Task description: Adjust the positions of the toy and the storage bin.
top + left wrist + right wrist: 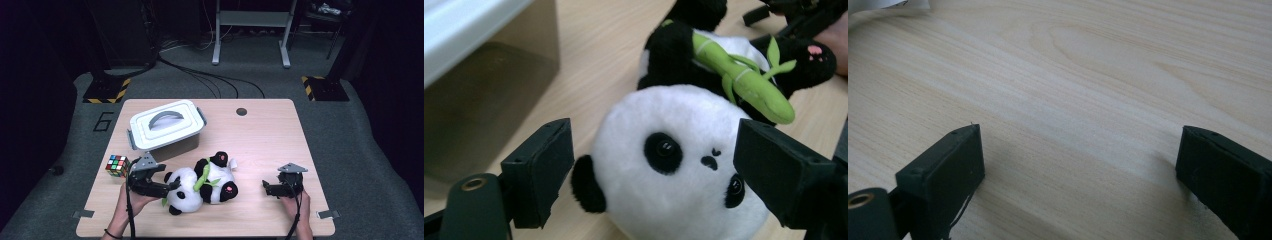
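Observation:
A plush panda (200,187) lies on its back on the wooden table (260,145), head toward the front edge, with a green bamboo stalk (202,177) across its chest. My left gripper (167,178) reaches in from the left. In the left gripper view the panda's white head (669,175) sits between the spread jaws of that gripper (654,165), and a gap shows beside the left pad, so it is open. The bamboo (744,82) lies just beyond the head. My right gripper (266,188) rests low at the front right, open (1080,165) over bare wood.
A lidded box with a white top and grey handle (167,125) stands behind the panda at the back left, its wall (484,90) close to the left gripper. A colour cube (117,165) sits near the table's left edge. A dark round hole (241,111) marks the far side.

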